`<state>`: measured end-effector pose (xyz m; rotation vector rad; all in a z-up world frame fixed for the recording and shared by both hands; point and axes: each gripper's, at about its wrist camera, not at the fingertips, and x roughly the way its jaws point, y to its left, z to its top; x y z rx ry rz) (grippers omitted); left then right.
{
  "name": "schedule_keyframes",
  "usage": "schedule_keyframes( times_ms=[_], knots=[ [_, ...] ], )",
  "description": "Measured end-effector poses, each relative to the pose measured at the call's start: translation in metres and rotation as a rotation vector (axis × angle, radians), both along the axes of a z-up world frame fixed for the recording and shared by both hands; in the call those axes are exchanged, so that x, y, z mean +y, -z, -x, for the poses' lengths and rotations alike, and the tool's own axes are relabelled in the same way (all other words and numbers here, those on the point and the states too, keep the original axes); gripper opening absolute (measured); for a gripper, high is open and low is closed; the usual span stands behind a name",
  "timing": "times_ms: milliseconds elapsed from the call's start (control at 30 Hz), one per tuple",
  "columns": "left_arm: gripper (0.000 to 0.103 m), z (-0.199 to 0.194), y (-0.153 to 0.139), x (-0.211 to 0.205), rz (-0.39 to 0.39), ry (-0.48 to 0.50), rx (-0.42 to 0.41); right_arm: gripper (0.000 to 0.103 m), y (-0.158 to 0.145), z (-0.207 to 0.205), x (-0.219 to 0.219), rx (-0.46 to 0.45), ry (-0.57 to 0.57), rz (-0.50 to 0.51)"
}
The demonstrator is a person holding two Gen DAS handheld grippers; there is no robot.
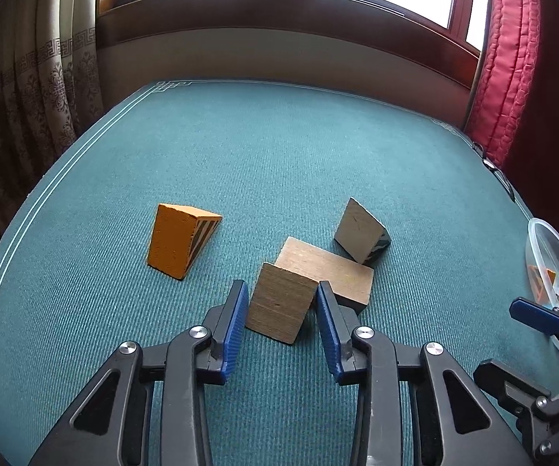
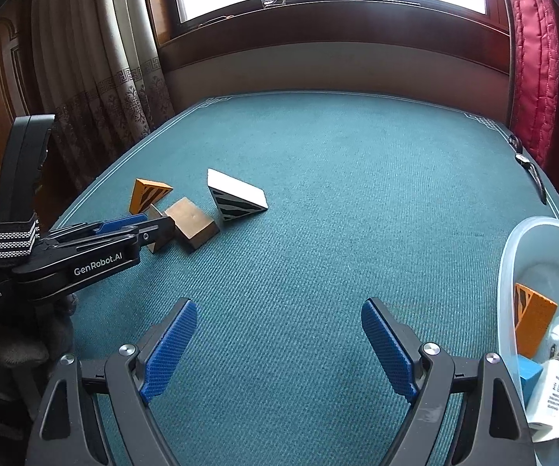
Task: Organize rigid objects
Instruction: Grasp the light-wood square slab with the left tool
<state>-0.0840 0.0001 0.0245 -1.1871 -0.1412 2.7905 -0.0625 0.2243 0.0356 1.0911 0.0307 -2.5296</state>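
My left gripper (image 1: 281, 306) is shut on a small plain wooden wedge (image 1: 279, 310), with a blue pad pressed to each side of it on the teal cloth (image 1: 279, 147). Behind the wedge lies a flat wooden block (image 1: 337, 272), touching it. An orange striped wedge (image 1: 180, 240) stands to the left and a grey-faced striped wedge (image 1: 361, 231) to the right. In the right wrist view the left gripper (image 2: 153, 229) pinches that wedge beside the wooden block (image 2: 194, 225). My right gripper (image 2: 279, 345) hangs open over bare cloth, holding nothing.
A clear plastic container (image 2: 532, 240) at the right edge holds an orange wedge (image 2: 533, 318), a blue block (image 2: 530, 376) and other small pieces. Curtains hang on the left, a red quilted drape on the right, a window ledge behind.
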Motion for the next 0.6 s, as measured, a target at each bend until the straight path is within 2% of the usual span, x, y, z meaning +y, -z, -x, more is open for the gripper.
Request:
schedule_keyframes(
  times_ms=[267, 600],
  knots=[
    [0.036, -0.015, -0.012, -0.006, 0.011, 0.009, 0.043, 0.089, 0.000, 0.011, -0.017, -0.005, -0.035, -0.012],
    [0.036, -0.037, -0.019, -0.046, -0.010, -0.069, 0.060, 0.089, 0.003, 0.026, -0.052, -0.063, -0.093, 0.020]
  ],
)
